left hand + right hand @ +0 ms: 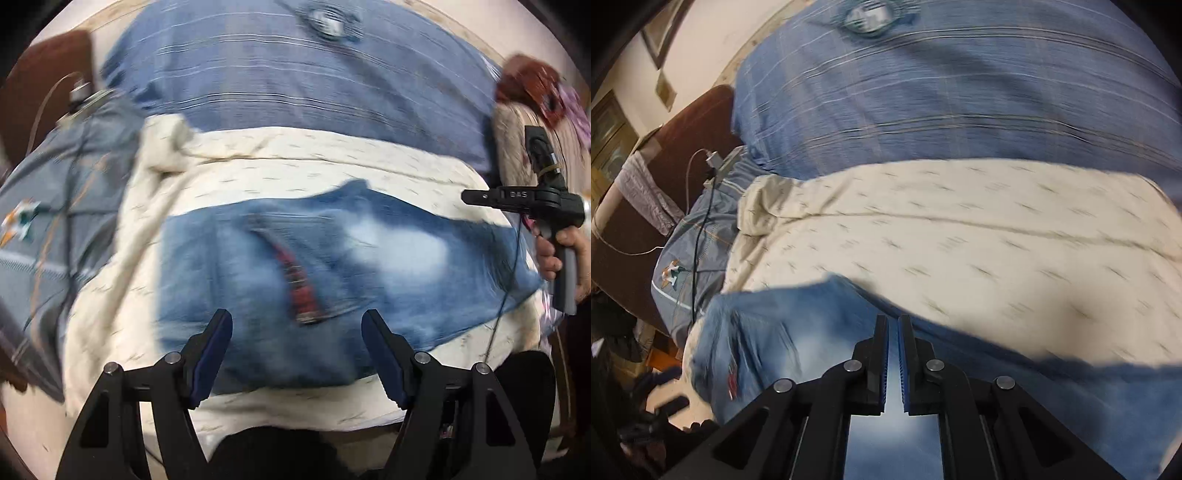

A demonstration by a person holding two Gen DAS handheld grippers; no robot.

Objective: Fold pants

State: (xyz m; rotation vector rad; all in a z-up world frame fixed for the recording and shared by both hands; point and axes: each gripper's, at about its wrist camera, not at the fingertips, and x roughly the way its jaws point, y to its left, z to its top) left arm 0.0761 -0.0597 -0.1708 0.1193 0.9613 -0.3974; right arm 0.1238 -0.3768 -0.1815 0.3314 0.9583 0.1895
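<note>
- Denim jeans (332, 266) lie spread across a cream sheet (258, 170) on a bed, in a wide blue band from left to right.
- At the far left of the left wrist view, a grey pillow (55, 206) with cables over it sits just beside the sheet.
- The left gripper (297, 354) hovers over the near edge of the jeans, jaws spread apart with nothing between them; it touches no cloth that can be seen.
- Near the middle of the jeans, a red patch (303, 291) shows, perhaps a label or lining; blur hides the detail.
- At the far right, a hand (569, 254) holds the right gripper (893, 354) by its handle, beside the right end of the jeans.
- In the right wrist view, its jaws are nearly closed over denim; whether a fold of cloth is pinched between them cannot be told.
- Beyond the sheet lies a blue striped cover (295, 85).
- Judged from how the jeans lie, they may be folded once into a broad band, but blur leaves this unsure. Further folds into a compact stack appear left to do.
</note>
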